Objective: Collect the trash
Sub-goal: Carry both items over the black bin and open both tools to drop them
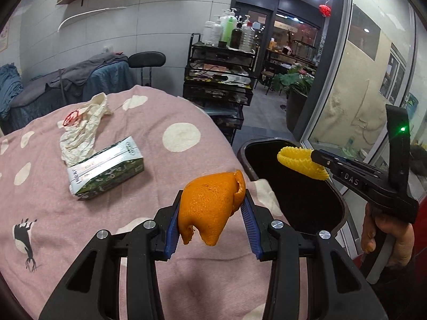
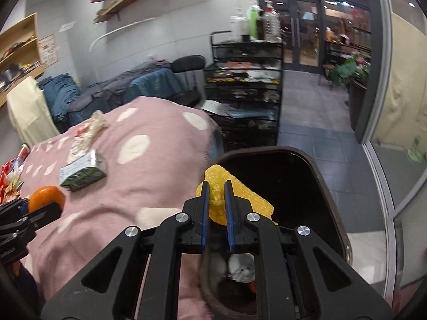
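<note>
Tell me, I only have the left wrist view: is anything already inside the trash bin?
Observer: Yes. The right wrist view shows crumpled white tissue at the bottom of the bin.
Operator: Is the yellow net actually above the opening?
Observer: Yes. The right gripper pinches the yellow foam net just inside the bin's near-left rim, over the dark interior.
Operator: Any trash on the bed that I'm missing?
Observer: Colourful wrappers lie at the far left edge of the bed, left of the orange peel.
</note>
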The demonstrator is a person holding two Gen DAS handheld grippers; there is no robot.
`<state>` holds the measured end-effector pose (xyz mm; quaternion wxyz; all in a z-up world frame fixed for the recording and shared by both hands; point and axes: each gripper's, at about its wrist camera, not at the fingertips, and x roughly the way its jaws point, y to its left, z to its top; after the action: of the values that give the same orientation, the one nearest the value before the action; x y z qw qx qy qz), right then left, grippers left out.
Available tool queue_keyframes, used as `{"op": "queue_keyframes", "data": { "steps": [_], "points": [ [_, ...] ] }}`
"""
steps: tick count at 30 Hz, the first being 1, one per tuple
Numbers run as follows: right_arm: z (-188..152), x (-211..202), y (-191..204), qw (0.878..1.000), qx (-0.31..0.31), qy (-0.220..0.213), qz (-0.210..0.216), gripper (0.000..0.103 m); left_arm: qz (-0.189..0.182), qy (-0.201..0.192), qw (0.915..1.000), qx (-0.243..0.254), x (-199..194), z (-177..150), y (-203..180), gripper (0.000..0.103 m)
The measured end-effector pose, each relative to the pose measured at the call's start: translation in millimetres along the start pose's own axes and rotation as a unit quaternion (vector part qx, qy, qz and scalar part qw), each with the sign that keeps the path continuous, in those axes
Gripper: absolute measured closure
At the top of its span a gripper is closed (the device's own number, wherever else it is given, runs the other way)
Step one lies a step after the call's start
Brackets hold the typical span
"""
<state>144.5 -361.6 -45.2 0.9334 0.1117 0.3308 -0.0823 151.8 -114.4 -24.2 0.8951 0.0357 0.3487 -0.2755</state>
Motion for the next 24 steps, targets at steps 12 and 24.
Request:
{"op": "queue_keyframes", "data": {
  "steps": [12, 24],
  "points": [
    [-23, 47, -47, 0.996, 0.057, 0.067, -0.031, 0.090, -0.033, 0.029, 0.9988, 0.022, 27, 5, -30, 0.061],
    [-50, 63, -59, 0.990, 0.098, 0.091, -0.036, 0.041, -0.043, 0.050, 0.9971, 0.037, 46, 8, -52, 0.061]
  ]
}}
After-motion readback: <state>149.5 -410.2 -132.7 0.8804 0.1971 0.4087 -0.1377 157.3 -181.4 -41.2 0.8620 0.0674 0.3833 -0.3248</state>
